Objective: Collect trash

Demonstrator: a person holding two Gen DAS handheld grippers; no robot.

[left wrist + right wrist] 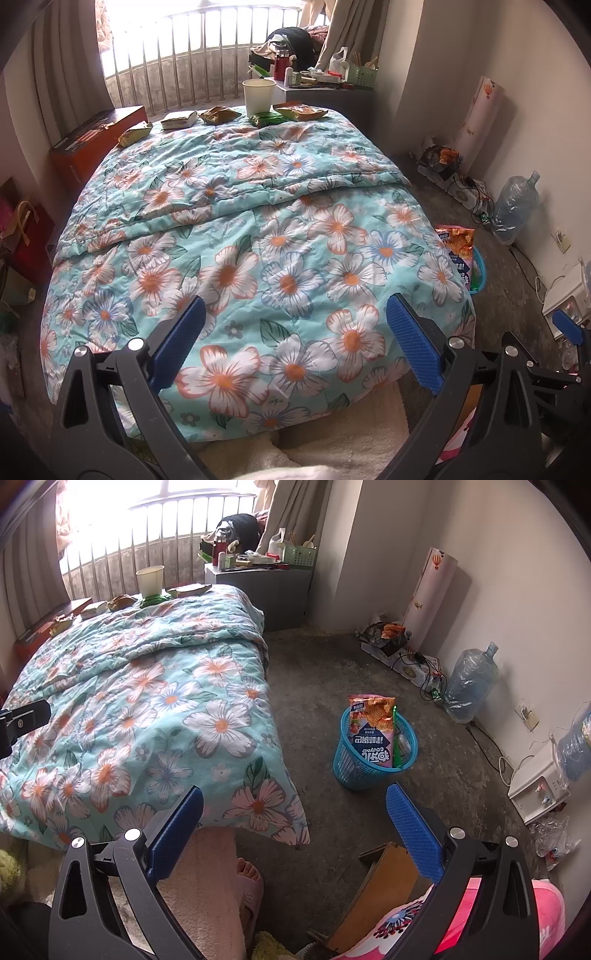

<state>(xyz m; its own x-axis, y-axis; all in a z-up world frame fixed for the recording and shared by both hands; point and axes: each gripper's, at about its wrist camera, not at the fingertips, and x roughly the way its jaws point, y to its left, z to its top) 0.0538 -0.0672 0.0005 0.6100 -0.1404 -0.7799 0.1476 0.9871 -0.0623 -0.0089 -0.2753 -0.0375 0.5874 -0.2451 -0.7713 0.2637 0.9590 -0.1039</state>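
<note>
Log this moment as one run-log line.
left gripper: open, empty | right gripper: open, empty | wrappers and paper cup: far end of bed | blue basket: floor, holds chip bag

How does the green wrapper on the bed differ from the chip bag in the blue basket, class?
The green wrapper lies flat on the floral quilt at the far end; the chip bag stands upright in the blue basket on the floor. The green wrapper looks small and crumpled, while the chip bag is large, orange and pink, printed text upside down. The wrapper is uncollected; the bag is binned. Both are snack packaging.
</note>
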